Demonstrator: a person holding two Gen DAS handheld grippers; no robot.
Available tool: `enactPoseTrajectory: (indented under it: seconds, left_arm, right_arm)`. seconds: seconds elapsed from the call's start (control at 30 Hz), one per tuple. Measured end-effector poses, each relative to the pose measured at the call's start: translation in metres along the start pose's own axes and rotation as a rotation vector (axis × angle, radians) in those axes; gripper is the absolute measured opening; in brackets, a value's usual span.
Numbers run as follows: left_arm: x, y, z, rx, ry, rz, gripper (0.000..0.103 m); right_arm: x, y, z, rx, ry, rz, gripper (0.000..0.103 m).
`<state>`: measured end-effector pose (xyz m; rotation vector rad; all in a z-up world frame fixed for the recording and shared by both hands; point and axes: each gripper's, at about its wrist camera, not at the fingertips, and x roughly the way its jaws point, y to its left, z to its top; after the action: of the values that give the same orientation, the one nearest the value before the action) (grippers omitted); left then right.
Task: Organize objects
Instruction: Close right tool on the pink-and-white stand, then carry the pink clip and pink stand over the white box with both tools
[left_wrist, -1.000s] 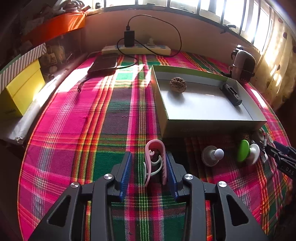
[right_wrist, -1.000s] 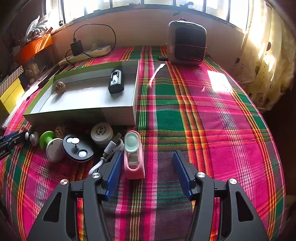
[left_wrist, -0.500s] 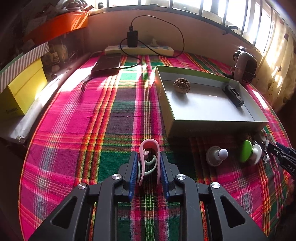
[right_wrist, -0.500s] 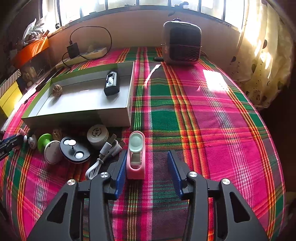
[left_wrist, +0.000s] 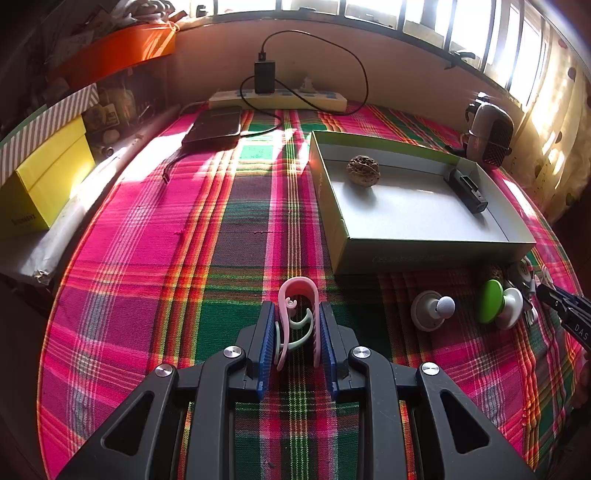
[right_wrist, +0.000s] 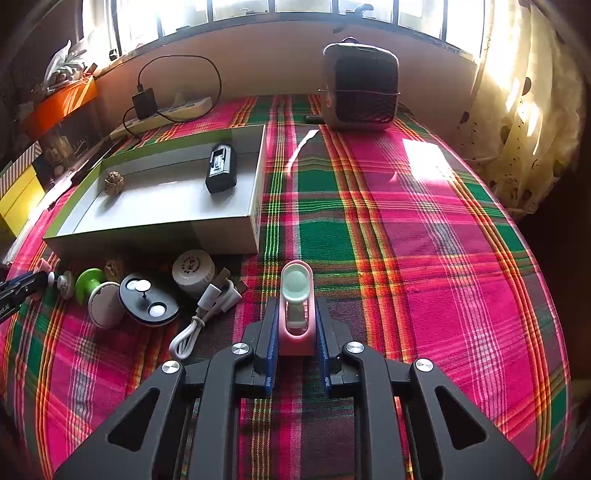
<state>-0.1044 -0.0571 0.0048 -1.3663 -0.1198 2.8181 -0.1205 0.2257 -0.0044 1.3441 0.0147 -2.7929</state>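
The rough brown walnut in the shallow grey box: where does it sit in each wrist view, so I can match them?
Left wrist view: the rough brown walnut is right of centre in the upper half, near the far left corner of the shallow grey box.
Right wrist view: the walnut sits at upper left, at the box's far left end.
Shared landmark: the black rectangular battery in the same box.

Open plaid tabletop (right_wrist: 424, 236) is left free right of the grey box (right_wrist: 221, 230); more bare cloth is seen left of it. Passage along the box's near wall is blocked by clutter: white bottle (right_wrist: 194, 266), black disc (right_wrist: 147, 299), green knob (right_wrist: 88, 282), cable (right_wrist: 199, 317). The far edge is taken by a heater (right_wrist: 360, 86).
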Motion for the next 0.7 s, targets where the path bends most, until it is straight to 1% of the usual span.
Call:
enactPoseTrajectory:
  seconds: [0.53,0.7]
  left_arm:
    - [0.0,-0.0002,0.0004,-0.001,0.002,0.002,0.021]
    - [-0.0001,0.0001,0.0004,-0.002,0.006,-0.007,0.021]
  right_arm:
    - [-0.0003,-0.0025,-0.0001,0.011,-0.001,0.015,0.019]
    - [-0.0007,-0.0026,-0.0006,0.012,-0.002,0.021,0.018]
